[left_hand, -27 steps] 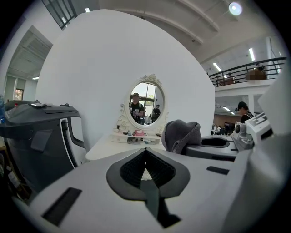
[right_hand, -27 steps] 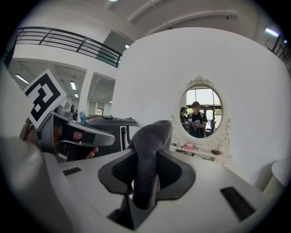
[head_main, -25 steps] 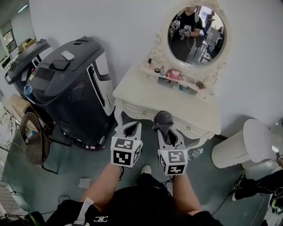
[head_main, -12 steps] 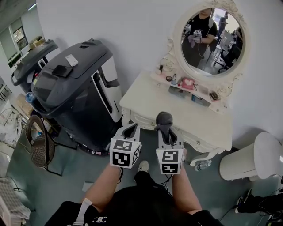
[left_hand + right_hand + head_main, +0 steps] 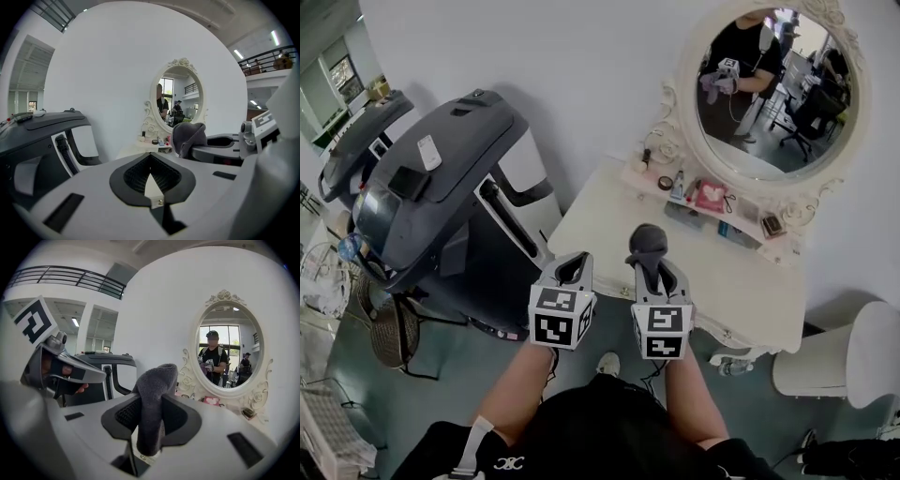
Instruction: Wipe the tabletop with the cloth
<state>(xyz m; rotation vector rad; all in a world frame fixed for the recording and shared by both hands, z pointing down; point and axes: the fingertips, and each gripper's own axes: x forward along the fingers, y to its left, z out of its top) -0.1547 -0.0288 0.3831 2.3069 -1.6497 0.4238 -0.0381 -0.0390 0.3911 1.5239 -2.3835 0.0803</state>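
Grey cloth (image 5: 648,246) is pinched between the jaws of the right gripper (image 5: 649,263). It is a bunched wad, long axis running 6 to 12 o'clock, with its free end at 12 toward the mirror (image 5: 769,86). It sits over the near edge of the white tabletop (image 5: 605,208); contact cannot be told.

Left gripper (image 5: 573,272) is just beside it at 9 o'clock, jaw tips together, nothing between them.

Small jars and bottles stand on the low shelf (image 5: 705,212) under the mirror, at 1 o'clock; contents too small to tell.

The tabletop is bare from the cloth out to 11 and 2 o'clock. A grey machine (image 5: 441,183) crowds the table's left edge at 9 o'clock. A white stool (image 5: 862,356) stands at 4 o'clock.
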